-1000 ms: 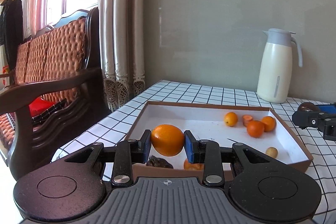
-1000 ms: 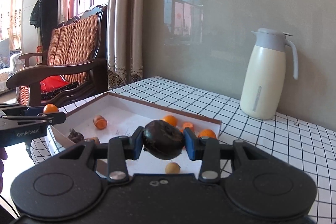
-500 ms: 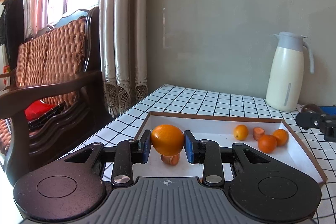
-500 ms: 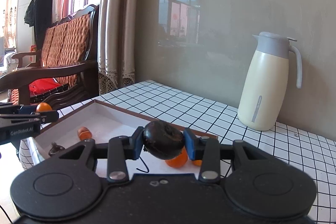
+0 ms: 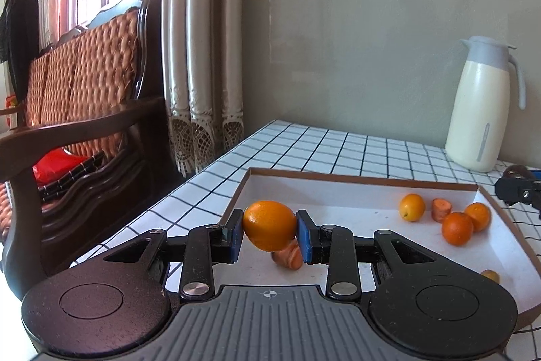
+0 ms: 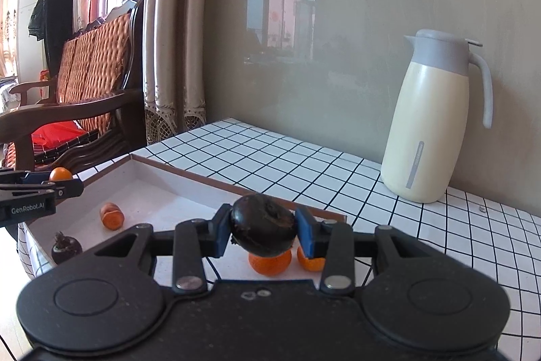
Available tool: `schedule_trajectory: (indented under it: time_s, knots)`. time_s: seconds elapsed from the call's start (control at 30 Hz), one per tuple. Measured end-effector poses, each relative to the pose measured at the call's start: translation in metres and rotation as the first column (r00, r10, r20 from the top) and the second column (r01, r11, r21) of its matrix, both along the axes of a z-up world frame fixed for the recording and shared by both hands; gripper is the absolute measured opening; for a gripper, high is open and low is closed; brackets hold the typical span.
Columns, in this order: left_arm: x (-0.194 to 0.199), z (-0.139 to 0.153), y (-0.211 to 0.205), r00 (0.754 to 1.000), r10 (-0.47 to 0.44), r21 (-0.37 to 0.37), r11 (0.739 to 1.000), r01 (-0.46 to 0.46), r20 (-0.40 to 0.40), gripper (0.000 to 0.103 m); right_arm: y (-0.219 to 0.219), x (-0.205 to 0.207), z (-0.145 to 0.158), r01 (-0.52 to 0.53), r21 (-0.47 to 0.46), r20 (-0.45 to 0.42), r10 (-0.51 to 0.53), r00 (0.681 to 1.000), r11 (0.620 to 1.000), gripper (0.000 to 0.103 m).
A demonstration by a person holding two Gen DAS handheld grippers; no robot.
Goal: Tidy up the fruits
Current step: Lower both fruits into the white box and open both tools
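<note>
My left gripper (image 5: 269,230) is shut on an orange (image 5: 269,225) and holds it above the near left part of a shallow white box (image 5: 358,180). In the box lie a carrot piece (image 5: 287,256), several small oranges (image 5: 457,227) and a yellow fruit (image 5: 412,207). My right gripper (image 6: 263,230) is shut on a dark round fruit (image 6: 263,229) above the box's right end (image 6: 189,173). Under it lie two small oranges (image 6: 269,263). A second dark fruit (image 6: 66,248) and a carrot piece (image 6: 112,215) lie at the box's left end.
A cream thermos jug (image 5: 481,105) stands on the checked tablecloth (image 5: 304,144) behind the box; it also shows in the right wrist view (image 6: 431,117). A wooden sofa (image 5: 77,110) and curtains (image 5: 199,49) are left of the table. The left gripper shows in the right wrist view (image 6: 37,192).
Both grippers have drawn back and risen a little with their fruits held. The box and jug sit lower and farther in both views.
</note>
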State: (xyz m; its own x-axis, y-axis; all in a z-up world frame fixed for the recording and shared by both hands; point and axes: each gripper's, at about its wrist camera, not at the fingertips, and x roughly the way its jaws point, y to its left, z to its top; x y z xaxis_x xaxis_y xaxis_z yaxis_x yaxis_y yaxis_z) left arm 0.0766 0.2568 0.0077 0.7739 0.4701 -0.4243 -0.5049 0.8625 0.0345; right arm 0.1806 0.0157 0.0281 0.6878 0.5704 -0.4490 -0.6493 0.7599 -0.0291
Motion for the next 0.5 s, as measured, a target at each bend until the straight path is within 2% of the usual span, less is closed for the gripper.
schedule_trajectory:
  time_s: [0.37,0.4,0.43,0.47,0.5]
  knots:
    - [0.004,-0.006,0.011,1.0,0.014,-0.019,1.0,-0.014,-0.007,0.033,0.002,0.012,-0.01,0.001,-0.013,-0.034,-0.001,0.999,1.0,0.032]
    - [0.004,-0.006,0.01,1.0,0.016,-0.015,1.0,-0.016,-0.009,0.033,0.002,0.013,-0.011,0.002,-0.013,-0.038,-0.003,0.999,1.0,0.034]
    - [0.005,-0.007,0.008,1.0,0.028,0.001,1.0,-0.028,-0.011,0.035,0.002,0.015,-0.013,0.008,-0.018,-0.044,-0.009,0.999,1.0,0.062]
    - [0.004,-0.008,0.005,0.999,0.045,0.025,0.999,-0.045,-0.009,0.064,0.001,0.015,-0.015,0.031,-0.021,-0.034,-0.032,0.999,0.999,0.083]
    - [0.001,-0.008,0.0,0.998,0.061,0.055,0.997,-0.061,0.007,0.093,-0.001,0.013,-0.016,0.069,-0.002,0.012,-0.069,0.998,0.998,0.096]
